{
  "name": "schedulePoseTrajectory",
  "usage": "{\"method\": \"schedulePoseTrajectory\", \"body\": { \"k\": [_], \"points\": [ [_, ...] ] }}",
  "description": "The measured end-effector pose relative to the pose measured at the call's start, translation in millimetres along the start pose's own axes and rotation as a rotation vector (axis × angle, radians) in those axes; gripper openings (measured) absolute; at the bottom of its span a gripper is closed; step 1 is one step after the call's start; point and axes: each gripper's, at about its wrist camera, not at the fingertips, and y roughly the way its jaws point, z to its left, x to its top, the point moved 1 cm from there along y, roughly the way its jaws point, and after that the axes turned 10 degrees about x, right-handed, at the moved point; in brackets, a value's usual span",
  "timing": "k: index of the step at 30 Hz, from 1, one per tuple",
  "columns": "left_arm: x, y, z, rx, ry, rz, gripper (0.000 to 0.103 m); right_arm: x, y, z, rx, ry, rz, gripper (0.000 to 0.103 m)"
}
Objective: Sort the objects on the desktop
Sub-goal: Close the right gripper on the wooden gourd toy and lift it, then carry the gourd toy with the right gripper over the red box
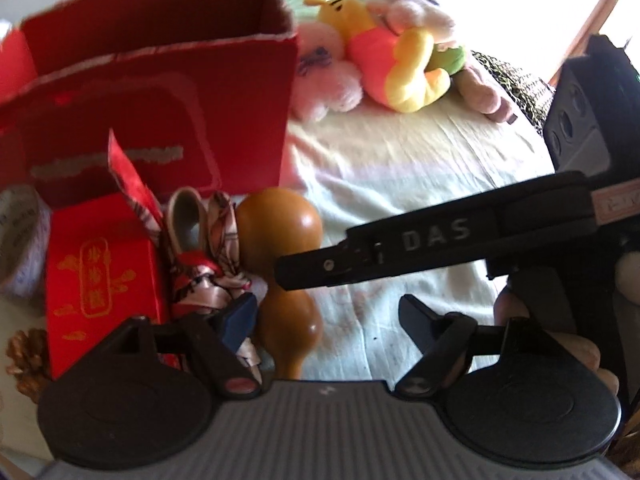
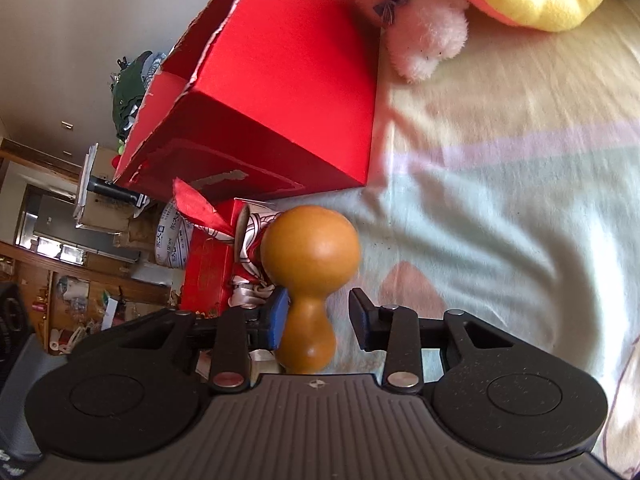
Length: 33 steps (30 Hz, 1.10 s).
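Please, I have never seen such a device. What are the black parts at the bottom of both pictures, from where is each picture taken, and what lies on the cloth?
They are two hand-held grippers, each with two fingers and a camera looking forward along them; a person holds one in each hand.

The left camera shows the open left gripper, and the right tool crossing from the right.

The right camera shows the right gripper, open around the narrow waist of a brown wooden gourd; it looks not yet clamped.

On the pale cloth are a big open red cardboard box, a small red box with gold print, a patterned silk scarf and plush toys.
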Motion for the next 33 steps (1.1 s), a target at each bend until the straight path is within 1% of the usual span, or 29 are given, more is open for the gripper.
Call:
{"method": "schedulePoseTrajectory", "body": {
  "k": [3, 7, 12, 15, 19, 23, 25, 27, 30, 33],
  "points": [
    [-1, 3, 5, -0.02, -0.02, 0.001, 0.08, 2, 2, -3, 0.019, 0.008, 0.023, 0.036],
    [-1, 4, 5, -0.04, -0.019, -0.015, 0.074, 5, 6, -7, 0.046, 0.025, 0.06, 0.036],
    [-1, 4, 4, -0.04, -0.004, -0.027, 0.076, 5, 2, -15, 0.065, 0.037, 0.074, 0.032],
    [0, 6, 1, -0.043, 0.013, -0.027, 0.076, 4, -2, -15, 0.058, 0.029, 0.073, 0.03],
    [0, 10, -6, -0.081, 0.03, -0.02, 0.076, 1, -13, -16, 0.051, 0.02, 0.071, 0.03],
    [-1, 16, -20, -0.129, 0.06, -0.009, 0.074, -3, -24, -23, 0.026, 0.042, 0.046, 0.03],
    [-1, 20, -30, -0.133, 0.088, -0.001, 0.065, -6, -36, -30, 0.031, 0.071, 0.028, 0.03],
    [-1, 20, -41, -0.145, 0.116, 0.0, 0.064, -8, -48, -33, 0.025, 0.084, 0.004, 0.03],
    [5, 12, -53, -0.176, 0.142, -0.031, 0.064, -7, -70, -34, 0.011, 0.068, -0.046, 0.03],
    [15, 1, -62, -0.217, 0.145, -0.069, 0.064, -4, -88, -28, 0.005, 0.055, -0.098, 0.03]
  ]
}}
